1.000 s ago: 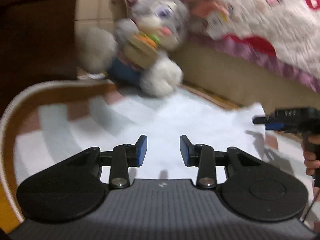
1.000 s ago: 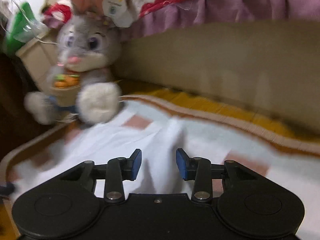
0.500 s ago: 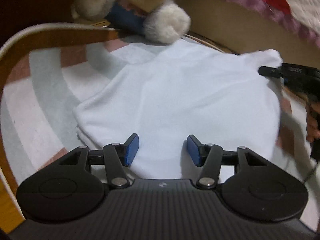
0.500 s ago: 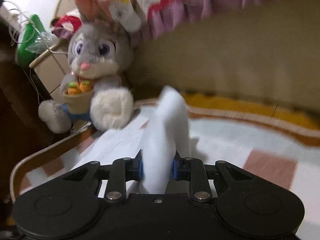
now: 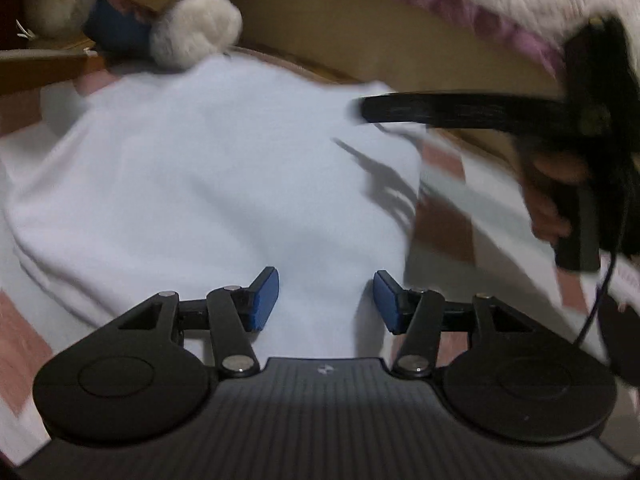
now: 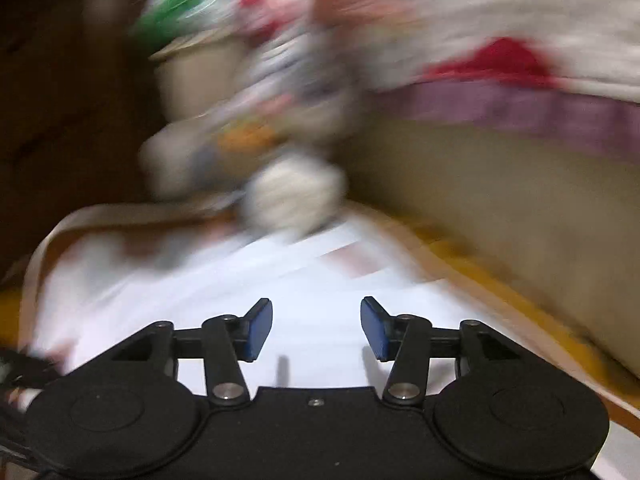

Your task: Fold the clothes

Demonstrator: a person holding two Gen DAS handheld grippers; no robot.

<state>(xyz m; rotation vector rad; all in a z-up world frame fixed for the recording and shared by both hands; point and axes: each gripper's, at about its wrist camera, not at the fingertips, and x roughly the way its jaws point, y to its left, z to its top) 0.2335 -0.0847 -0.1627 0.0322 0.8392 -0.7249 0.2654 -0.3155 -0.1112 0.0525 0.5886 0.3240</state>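
A white garment (image 5: 208, 168) lies folded flat on a patterned rug (image 5: 444, 220). My left gripper (image 5: 326, 300) is open and empty over its near edge. In the left wrist view the right gripper (image 5: 460, 112) reaches over the garment's far right corner, seen from the side. In the blurred right wrist view my right gripper (image 6: 316, 330) is open and empty above the white garment (image 6: 240, 280).
A grey plush rabbit (image 5: 168, 12) sits at the garment's far edge, blurred in the right wrist view (image 6: 280, 152). A bed base (image 5: 400, 40) with a pink-trimmed quilt (image 6: 520, 60) runs along the far right. Dark furniture (image 6: 72, 80) stands at left.
The right gripper had shut on a fold of the garment and has now let it go and opened. The left gripper opened wider and moved closer over the cloth.
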